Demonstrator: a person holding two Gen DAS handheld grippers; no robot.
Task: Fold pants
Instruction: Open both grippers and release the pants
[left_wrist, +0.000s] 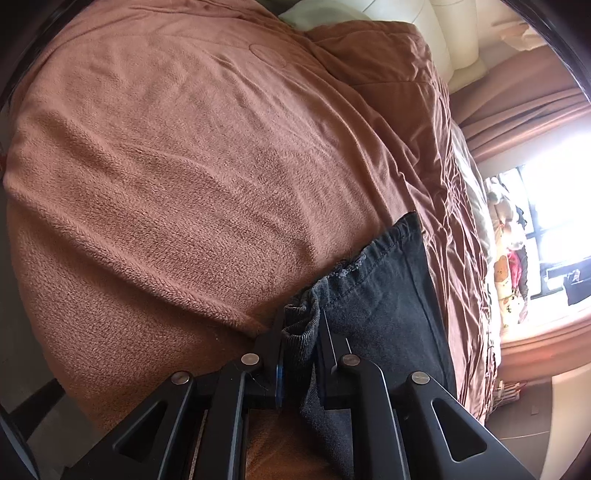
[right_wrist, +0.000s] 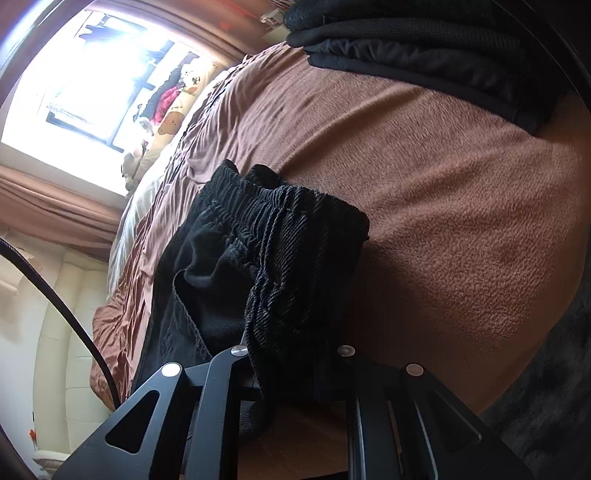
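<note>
Where the left wrist camera looks down along its fingers, the left gripper (left_wrist: 301, 332) stands nearly closed, and a bunched edge of the black pants (left_wrist: 384, 295) is pinched between its two black fingers. The cloth runs back through the narrow gap toward the camera and hangs below the fingers. Ahead and to the right, the rest of the pants lies flat on the brown fleece blanket (left_wrist: 177, 177), with a gathered hem or waistband edge turned up at the far end. A quilted brown cover (left_wrist: 443, 192) lies past the blanket on the right, a cream padded headboard (left_wrist: 443, 44) behind it. The window (left_wrist: 554, 206) is blown out by light, and the soft toys on its sill are too small to make out well. The fingertips themselves are half buried in the fabric.

In the right wrist view, the right gripper (right_wrist: 291, 347) is likewise nearly closed, clamped on a thick fold of the same pants (right_wrist: 273, 236). The elastic waistband, ribbed and gathered, stands up just ahead of the fingers, with a pocket opening on its left side. The fabric covers both fingertips, so the pads are hidden. The pants rest on the blanket (right_wrist: 461, 206). A stack of dark folded clothes (right_wrist: 424, 48) sits at the top edge, cut off by the frame. A black cable (right_wrist: 66, 306) curves across the lower left.
</note>
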